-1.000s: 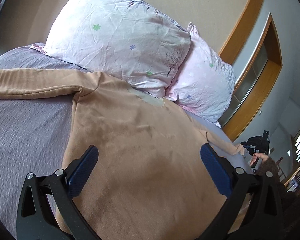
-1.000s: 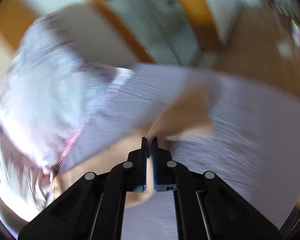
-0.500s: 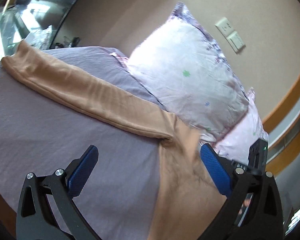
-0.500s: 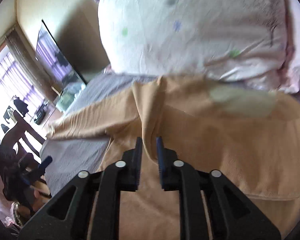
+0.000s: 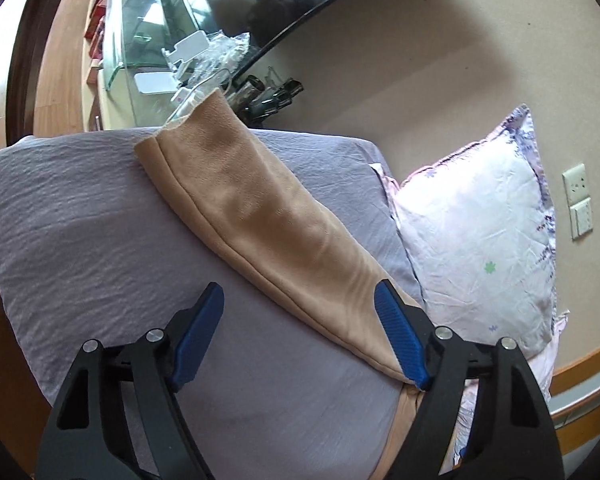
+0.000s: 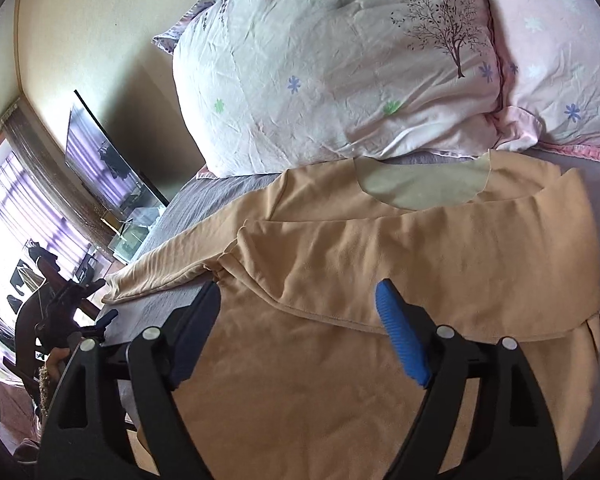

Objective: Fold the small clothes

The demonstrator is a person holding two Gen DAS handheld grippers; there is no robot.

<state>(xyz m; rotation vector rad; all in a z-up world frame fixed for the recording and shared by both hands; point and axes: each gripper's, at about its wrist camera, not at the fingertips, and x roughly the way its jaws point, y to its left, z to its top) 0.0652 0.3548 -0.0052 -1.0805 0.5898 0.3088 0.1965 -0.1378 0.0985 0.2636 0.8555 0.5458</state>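
A tan long-sleeved top [image 6: 380,360] lies flat on the grey-purple bed sheet [image 5: 100,240]. Its right sleeve [image 6: 400,256] is folded across the chest below the neckline. Its left sleeve [image 5: 268,224] stretches straight out toward the bed's far corner. My left gripper [image 5: 298,336] is open and empty, just above the sleeve near the shoulder. My right gripper [image 6: 298,332] is open and empty, over the folded sleeve and body. The left gripper also shows at the left edge of the right wrist view [image 6: 64,308].
Two floral pillows [image 6: 340,60] lean at the head of the bed against the wall. A TV [image 6: 108,152] and a glass stand [image 5: 148,40] with clutter stand beyond the bed's far corner. A wall switch [image 5: 578,200] is beside the pillow.
My right gripper opened and let go of the sleeve, now laid across the chest. My left gripper swung left from the top's body to the outstretched sleeve.
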